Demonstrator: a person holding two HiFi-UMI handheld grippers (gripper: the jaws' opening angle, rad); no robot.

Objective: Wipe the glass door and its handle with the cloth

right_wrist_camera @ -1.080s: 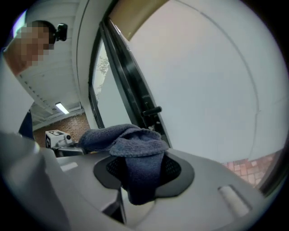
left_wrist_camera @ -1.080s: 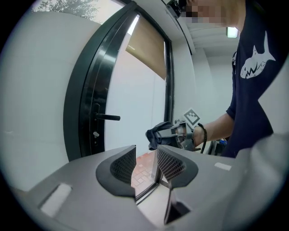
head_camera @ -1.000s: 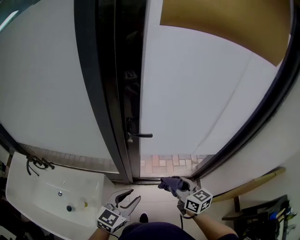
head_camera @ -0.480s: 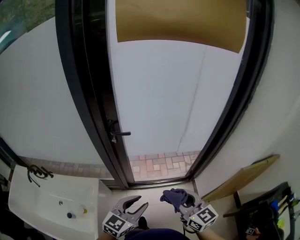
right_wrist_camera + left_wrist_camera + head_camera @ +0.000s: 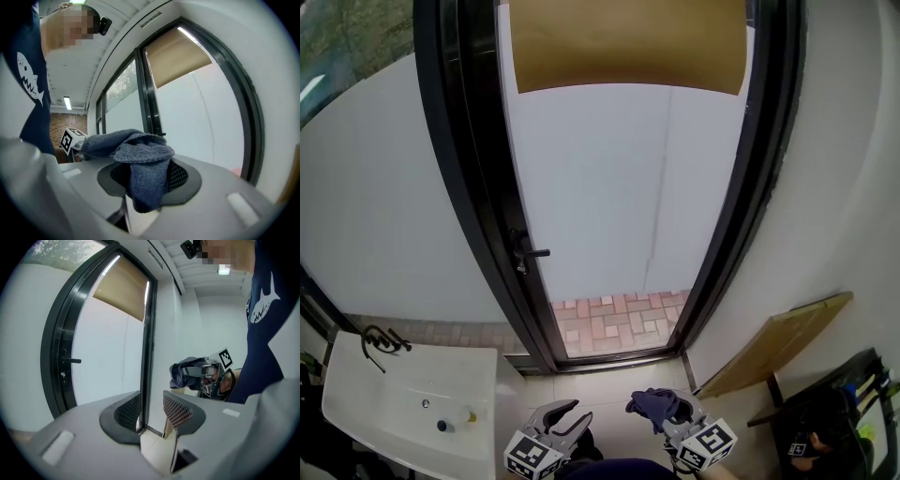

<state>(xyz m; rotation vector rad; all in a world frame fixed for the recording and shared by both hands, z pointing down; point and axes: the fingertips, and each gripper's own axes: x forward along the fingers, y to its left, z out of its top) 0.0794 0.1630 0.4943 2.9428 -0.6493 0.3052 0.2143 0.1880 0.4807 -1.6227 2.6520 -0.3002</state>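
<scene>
The right gripper [image 5: 672, 417] has its jaws pinched on the cloth [image 5: 652, 403]. In the right gripper view the blue knit cloth [image 5: 140, 154] is bunched between the two pads, heaped over their tips and hanging down into the gap. The left gripper [image 5: 565, 414] sits just to the left of it, apart from it, with its jaws spread. In the left gripper view nothing stands between the pads [image 5: 129, 411], only floor and the door frame far beyond them. From there the right gripper [image 5: 206, 376] shows ahead and to the right of the left jaws, the cloth [image 5: 185, 371] draped over its tips. The door [image 5: 600, 187] stands ahead of both pairs of jaws and well apart from them, neither touching it. It is a tall frosted pane in a black frame [image 5: 469, 187], with a tan panel [image 5: 628, 42] across its top and a clear strip at the bottom showing brick paving [image 5: 609, 323]. The handle [image 5: 530, 252], a short black lever, sits on the frame's left side, ahead of and to the left of the left jaws, and points toward the glass. It also shows small at the far left of the left gripper view [image 5: 72, 361]. A white sink [image 5: 384, 412] lies to the left of the left gripper, and a board [image 5: 778, 342] leans on the wall to the right of the right gripper.
</scene>
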